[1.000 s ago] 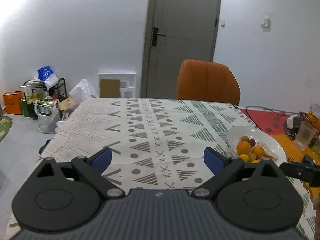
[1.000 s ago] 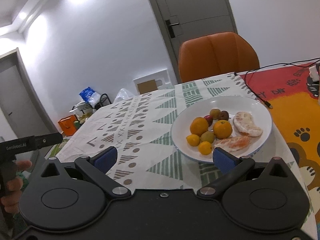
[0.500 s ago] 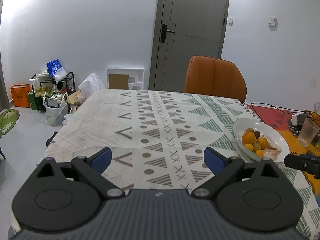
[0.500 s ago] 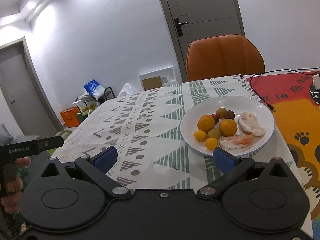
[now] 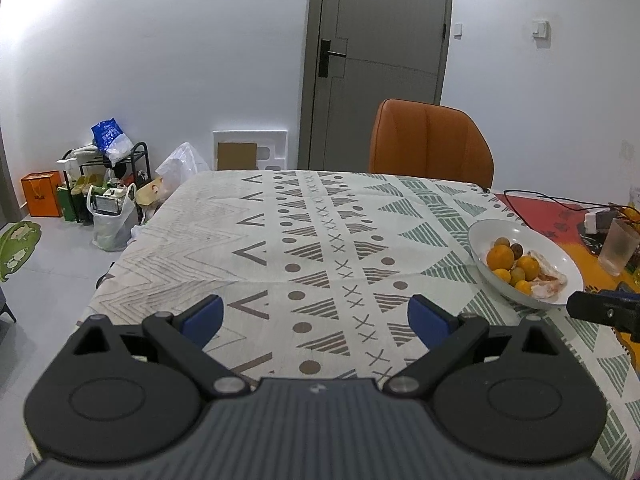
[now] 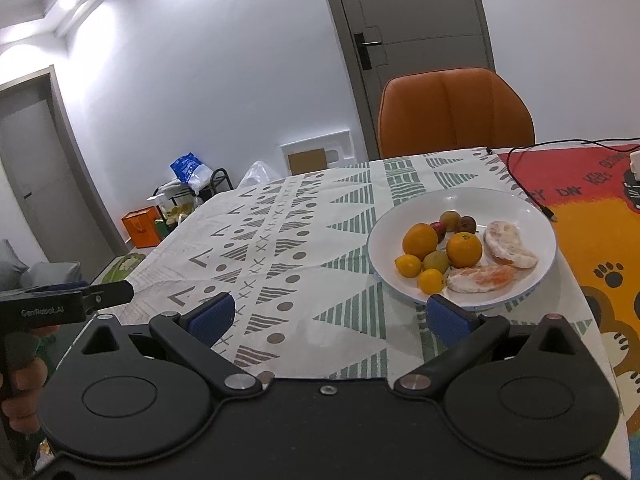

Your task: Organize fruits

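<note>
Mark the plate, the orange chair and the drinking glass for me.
plate [image 6: 524, 216], right wrist view, bare inner wall at the far right.
orange chair [image 6: 452, 114], right wrist view, middle of the backrest.
glass [image 5: 619, 246], left wrist view, middle of its side wall.

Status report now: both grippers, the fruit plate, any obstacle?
Left gripper open, empty, over tablecloth. Right gripper open, empty, short of white plate. Fruit all on plate. Nothing in the way.
</note>
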